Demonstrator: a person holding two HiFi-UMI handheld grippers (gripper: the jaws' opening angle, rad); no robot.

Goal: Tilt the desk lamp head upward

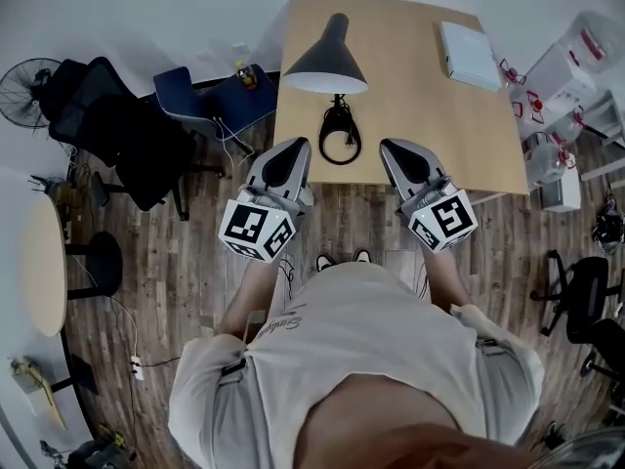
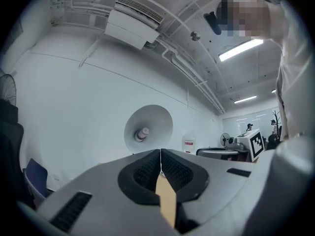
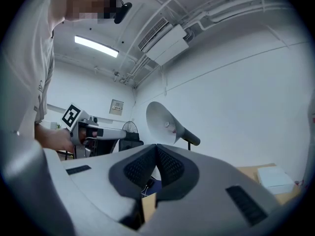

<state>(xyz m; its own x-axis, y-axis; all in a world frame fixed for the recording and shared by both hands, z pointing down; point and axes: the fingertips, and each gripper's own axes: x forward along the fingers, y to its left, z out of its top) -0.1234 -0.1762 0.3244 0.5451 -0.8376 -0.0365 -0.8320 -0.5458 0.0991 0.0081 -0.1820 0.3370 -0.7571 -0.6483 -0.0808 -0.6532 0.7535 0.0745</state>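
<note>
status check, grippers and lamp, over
Left gripper shut, empty; right gripper shut, empty. Both short of the lamp, head not yet tilted, shade facing the grippers. Coiled cord on the desk between the gripper tips.

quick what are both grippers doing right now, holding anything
Left gripper: closed, jaws together, holding nothing.
Right gripper: closed, jaws together, holding nothing.

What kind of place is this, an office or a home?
Probably an office or lab workroom: a wooden desk with a desk lamp, a black office chair nearby, and an air-conditioning unit overhead.
</note>
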